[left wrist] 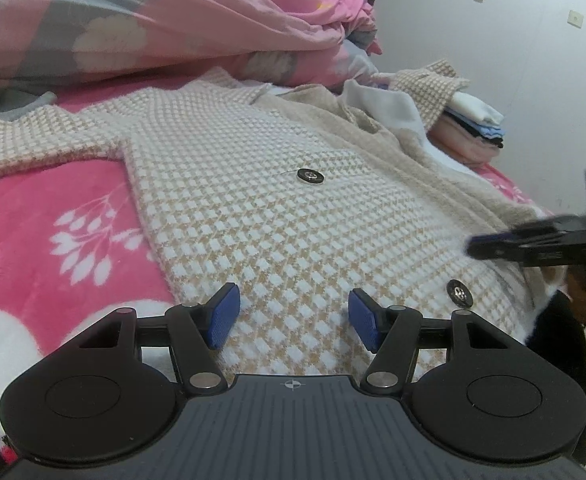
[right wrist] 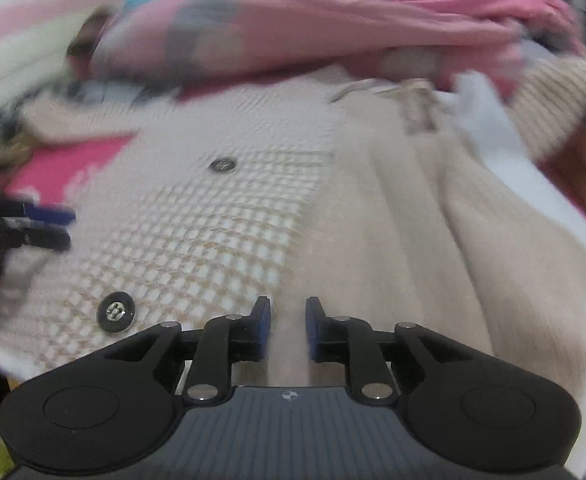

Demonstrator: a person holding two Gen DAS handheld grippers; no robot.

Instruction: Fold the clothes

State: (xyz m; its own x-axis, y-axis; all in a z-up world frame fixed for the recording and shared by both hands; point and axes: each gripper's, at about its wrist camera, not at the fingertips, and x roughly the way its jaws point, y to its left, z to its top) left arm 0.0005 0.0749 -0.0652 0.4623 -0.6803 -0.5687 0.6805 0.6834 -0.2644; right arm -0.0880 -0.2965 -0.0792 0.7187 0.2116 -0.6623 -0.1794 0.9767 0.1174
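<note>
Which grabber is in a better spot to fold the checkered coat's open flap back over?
Probably the right gripper. It hangs at the checkered coat's open front, where the plain beige lining shows. The left gripper sits over the buttoned middle panel, away from that flap. Both are open.

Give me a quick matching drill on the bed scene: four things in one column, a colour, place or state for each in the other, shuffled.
1. coat
2. near button
3. quilt
4. folded stack

a. bunched behind the coat
b. beige-white check, spread flat
c. far right, by the wall
d. black, beside the right gripper

Pairs: 1-b, 2-d, 3-a, 4-c
</note>
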